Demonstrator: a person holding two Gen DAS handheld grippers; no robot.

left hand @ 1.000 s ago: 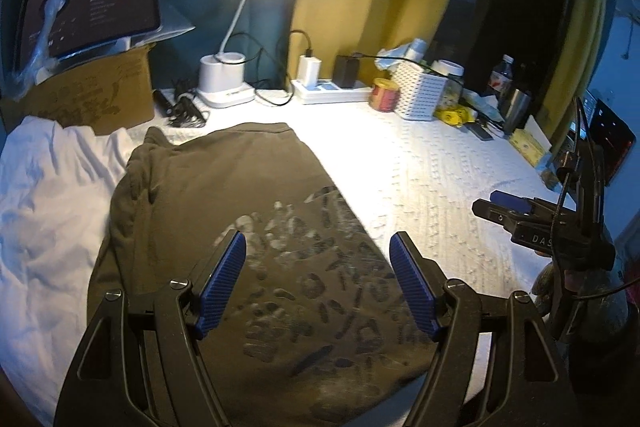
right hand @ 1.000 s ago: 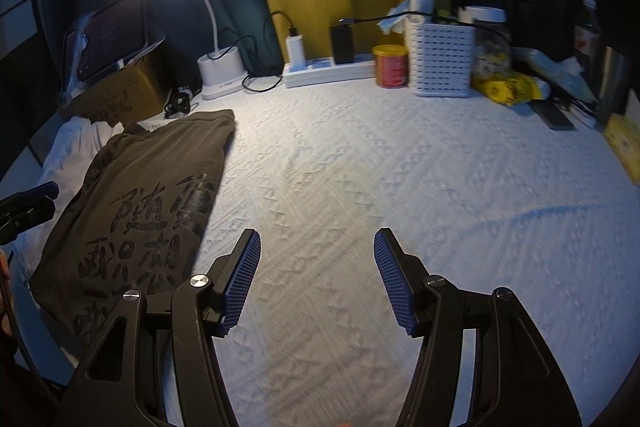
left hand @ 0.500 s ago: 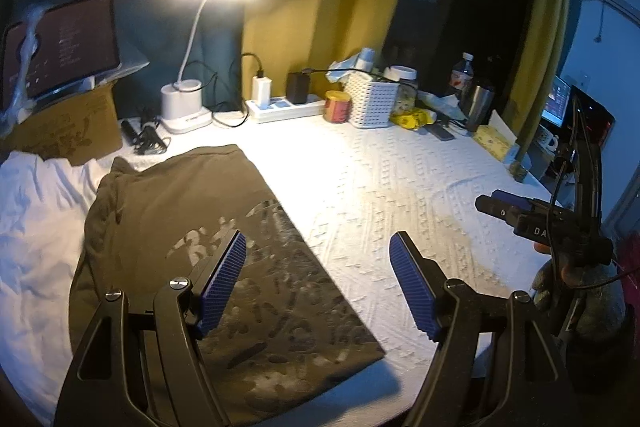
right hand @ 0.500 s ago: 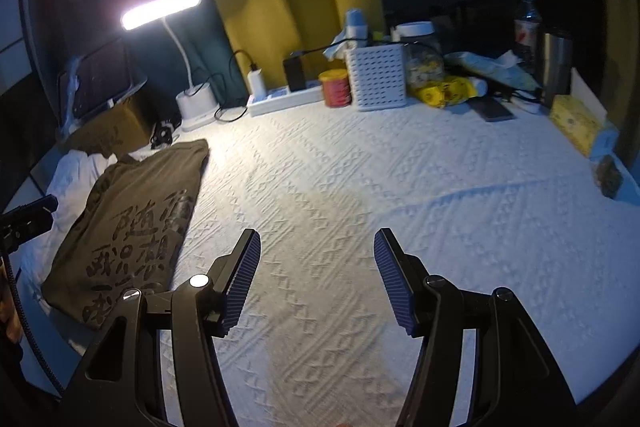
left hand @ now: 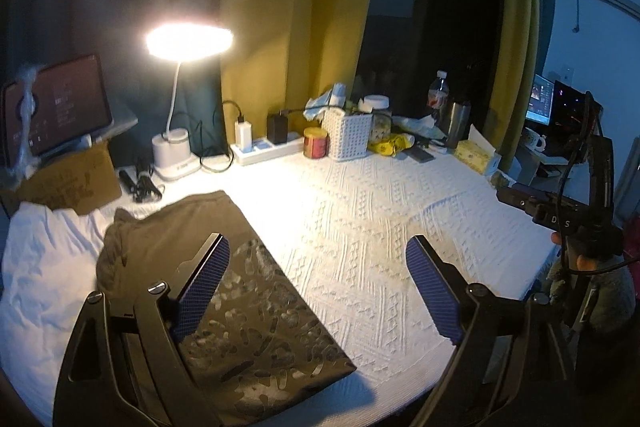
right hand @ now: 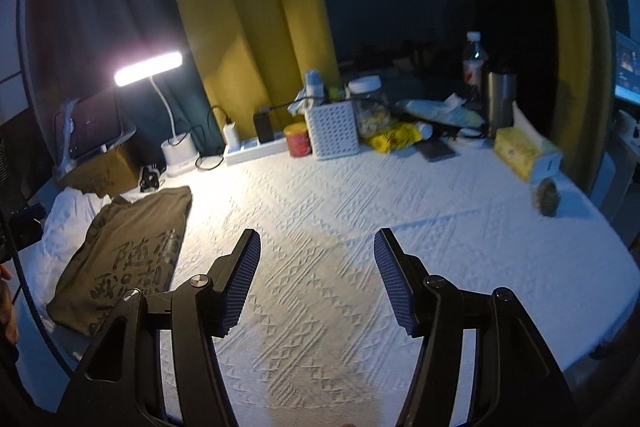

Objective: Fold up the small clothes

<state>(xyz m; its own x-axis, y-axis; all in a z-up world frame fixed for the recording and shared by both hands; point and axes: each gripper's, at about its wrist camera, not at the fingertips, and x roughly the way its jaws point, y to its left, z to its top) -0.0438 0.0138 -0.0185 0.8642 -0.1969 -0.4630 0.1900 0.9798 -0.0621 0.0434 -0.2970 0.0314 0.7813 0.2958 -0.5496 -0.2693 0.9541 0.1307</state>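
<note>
A folded olive shirt (left hand: 224, 279) with a pale print lies flat at the left of the white textured cover (left hand: 380, 227); the right wrist view shows the shirt (right hand: 124, 251) at its left edge. My left gripper (left hand: 316, 291) hovers above the shirt's near right edge, its jaws opening with nothing between them. My right gripper (right hand: 316, 283) hangs open and empty over bare cover (right hand: 340, 227), well right of the shirt. The right gripper's body also appears at the right edge of the left wrist view.
White cloth (left hand: 44, 267) lies left of the shirt. Along the back stand a cardboard box with a tablet (left hand: 56, 115), a lit desk lamp (left hand: 176, 155), a power strip (left hand: 268, 147), a red tin (left hand: 316, 143), a white basket (left hand: 348, 135), bottles and a tissue box (right hand: 524, 151).
Both grippers have pulled back and up from the cover, so more of the room shows. The left gripper's jaws have spread wider. The shirt lies unmoved.
</note>
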